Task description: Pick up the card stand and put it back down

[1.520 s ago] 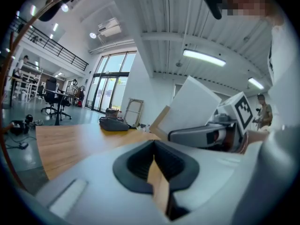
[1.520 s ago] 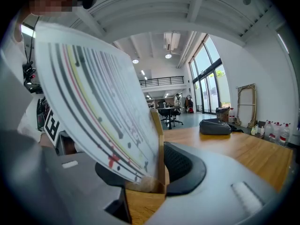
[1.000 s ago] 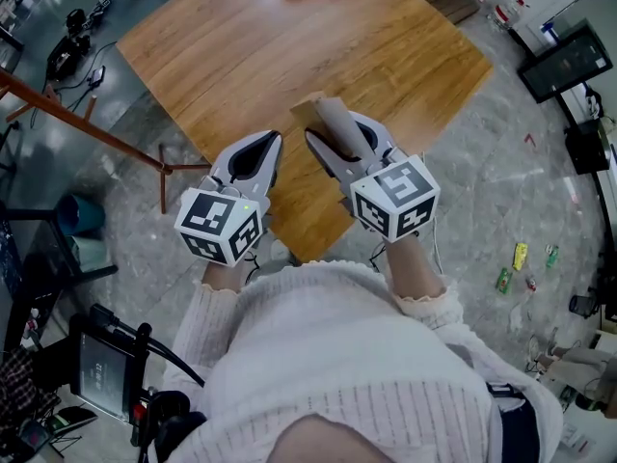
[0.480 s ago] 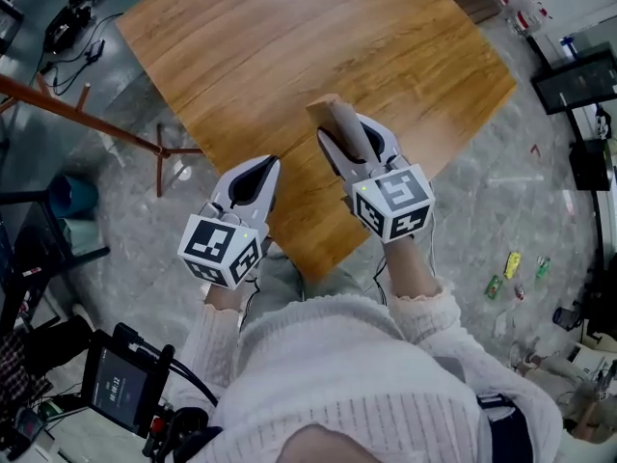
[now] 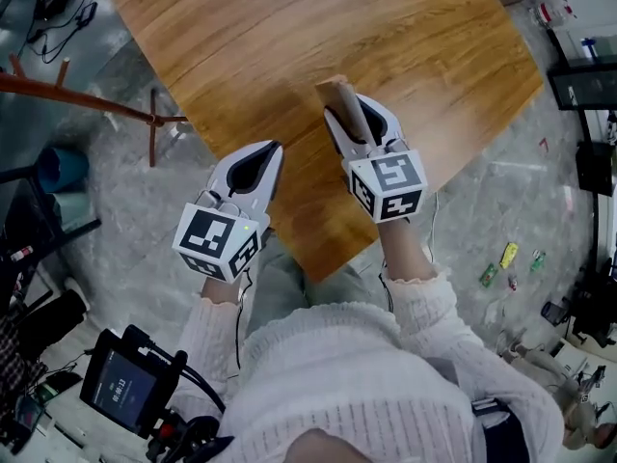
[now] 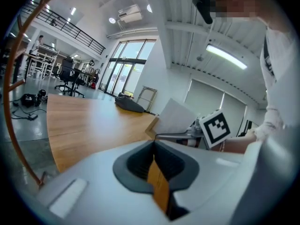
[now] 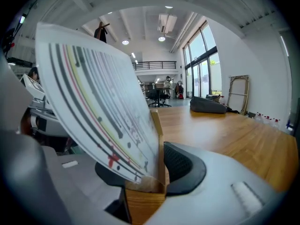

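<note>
At the far left, off the table, a slanting wooden rack [image 5: 87, 99] stands on the floor and plays no part. Next comes the left gripper [image 5: 266, 152], hanging over the near edge of the table [image 5: 289, 27]. Its jaws are pressed together with nothing between them; only a sliver of wood colour shows through the seam in the left gripper view. It seems parked there simply to stay out of the way, since one tool is enough for so light a thing.

To its right, the right gripper [image 5: 355, 119] is clamped on the card stand [image 5: 337, 93], which is held over the near part of the table, just beside the idle tool. The right gripper view shows why the grip sits low: the jaws pinch the wooden base [image 7: 144, 203], the only rigid part, so the printed card [image 7: 93, 97] leans free out of its slot, unbent. Whether the base touches the tabletop cannot be told. Farther right, a dark bag [image 7: 208, 105] lies well apart on the far side, leaving bare wood ahead for setting the stand down.
</note>
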Motion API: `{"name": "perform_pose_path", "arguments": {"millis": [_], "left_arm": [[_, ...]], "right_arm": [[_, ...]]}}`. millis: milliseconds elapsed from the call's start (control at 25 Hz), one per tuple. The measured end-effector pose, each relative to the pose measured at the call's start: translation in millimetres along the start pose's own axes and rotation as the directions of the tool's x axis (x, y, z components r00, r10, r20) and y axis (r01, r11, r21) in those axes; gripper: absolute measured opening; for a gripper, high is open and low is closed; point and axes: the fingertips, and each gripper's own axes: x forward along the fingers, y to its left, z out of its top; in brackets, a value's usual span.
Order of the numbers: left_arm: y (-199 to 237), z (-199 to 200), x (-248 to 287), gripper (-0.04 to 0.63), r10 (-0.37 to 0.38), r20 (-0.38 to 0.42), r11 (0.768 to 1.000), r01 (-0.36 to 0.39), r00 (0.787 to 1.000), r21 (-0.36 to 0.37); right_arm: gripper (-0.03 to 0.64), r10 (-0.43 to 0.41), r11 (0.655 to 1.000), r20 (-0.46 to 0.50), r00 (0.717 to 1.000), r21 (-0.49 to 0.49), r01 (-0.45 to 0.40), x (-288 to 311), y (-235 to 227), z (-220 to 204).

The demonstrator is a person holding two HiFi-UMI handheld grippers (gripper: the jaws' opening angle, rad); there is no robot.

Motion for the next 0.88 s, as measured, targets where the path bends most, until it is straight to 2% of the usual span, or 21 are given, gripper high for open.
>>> {"name": "perform_pose_path", "arguments": {"millis": [240,520,880], "left_arm": [[-5,-9,-2,0.008,-0.018,-0.007,0.999,0.017,1.0,-0.046],[2,-14,-3,0.008,-0.003,-0.02,0.997,0.002,1.0,-0.073],[7,-10,-7,0.008,0.016,-0.02,0.997,-0.017,1.0,-0.069]], "right_arm": [[0.178,-0.012,1.0,-0.085,0.996,0.015,0.014,10,2,-26],[0.178,-0.012,0.999,-0.168,0.986,0.047,0.02,18,5,-47],[0.178,-0.029,0.999,-0.241,0.97,-0.032,0.022,24,13,-54]]}}
